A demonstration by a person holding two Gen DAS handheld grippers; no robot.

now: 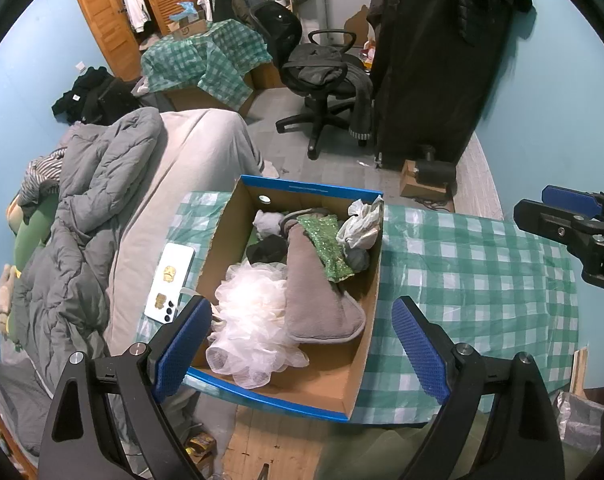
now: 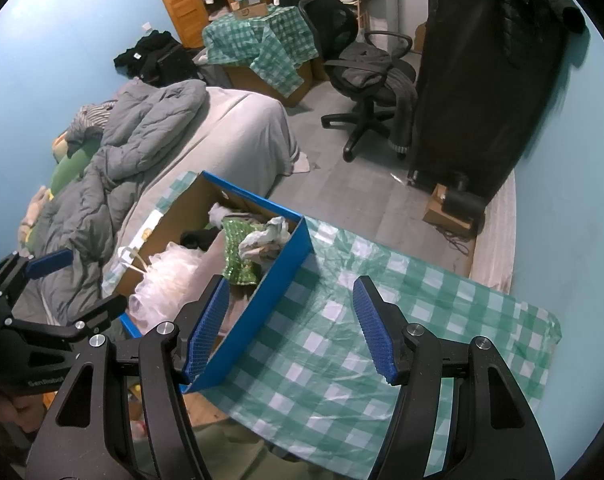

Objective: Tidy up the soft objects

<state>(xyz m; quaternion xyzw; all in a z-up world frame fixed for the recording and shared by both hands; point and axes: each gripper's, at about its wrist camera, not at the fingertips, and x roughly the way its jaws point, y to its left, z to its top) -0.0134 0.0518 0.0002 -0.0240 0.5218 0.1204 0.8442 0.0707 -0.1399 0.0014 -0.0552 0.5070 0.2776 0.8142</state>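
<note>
Now I hold both grippers, left and right, released and empty over the cardboard box of soft things on the checked tablecloth; next I would reach for the white mesh pouf.

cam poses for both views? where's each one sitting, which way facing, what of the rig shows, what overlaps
Left wrist: on the left gripper, angled down over the cardboard box of soft items; jaws open and empty; right gripper at right edge.
Right wrist: on the right gripper, angled down over the checkered tablecloth beside the box; jaws open and empty; left gripper and hand at left.
Shared: box, cloth, bed, office chair.
</note>
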